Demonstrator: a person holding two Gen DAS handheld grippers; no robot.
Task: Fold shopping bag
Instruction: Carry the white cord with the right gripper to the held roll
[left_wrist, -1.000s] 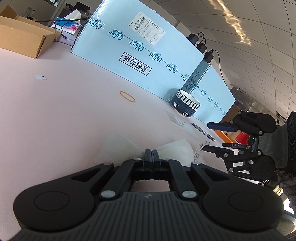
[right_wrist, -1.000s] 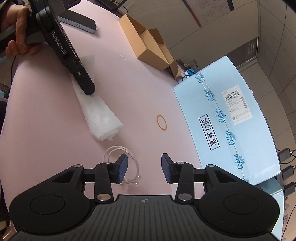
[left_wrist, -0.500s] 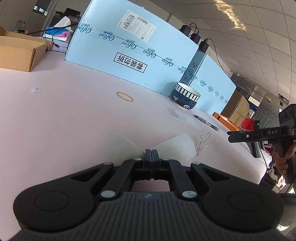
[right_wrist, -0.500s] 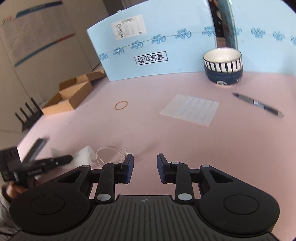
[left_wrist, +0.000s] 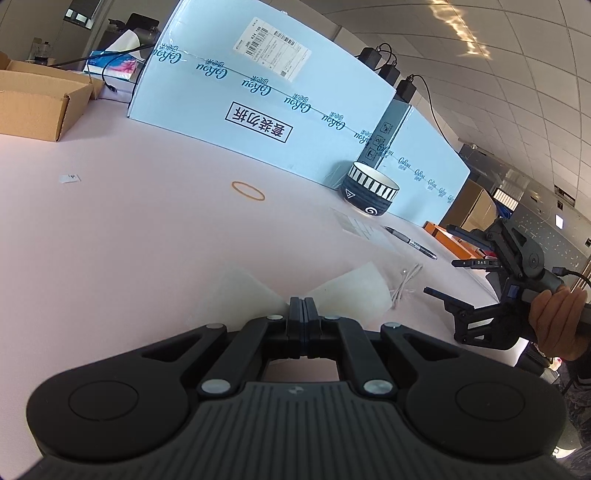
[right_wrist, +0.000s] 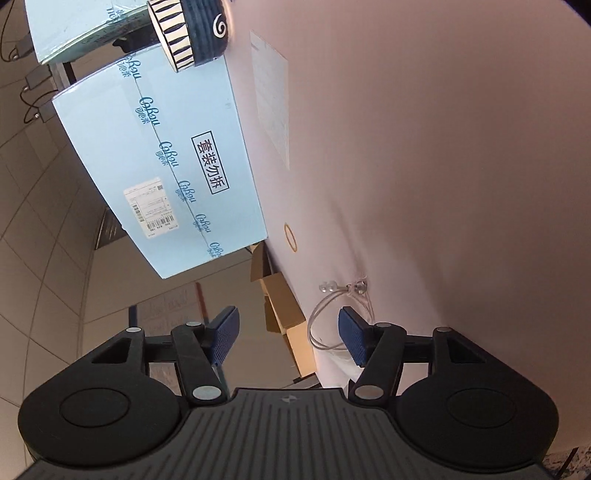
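The white translucent shopping bag (left_wrist: 347, 291) lies crumpled on the pink table, its clear cord handles (left_wrist: 406, 282) trailing to the right. My left gripper (left_wrist: 304, 306) is shut on the bag's near edge, low on the table. My right gripper (right_wrist: 288, 332) is open and empty, rolled sideways, with the cord handle loop (right_wrist: 332, 317) just beyond its right finger. It also shows in the left wrist view (left_wrist: 454, 284) at the right, held by a hand above the table edge.
A striped bowl (left_wrist: 371, 192), a pen (left_wrist: 410, 243) and a paper sheet (left_wrist: 360, 227) lie far right. A rubber band (left_wrist: 248, 190) lies mid-table. Large blue boxes (left_wrist: 258, 96) stand along the back. An open cardboard box (left_wrist: 37, 99) sits far left.
My right gripper has rolled onto its side and opened wider near the cord handles. My left gripper has stayed shut on the bag, shifting only slightly.
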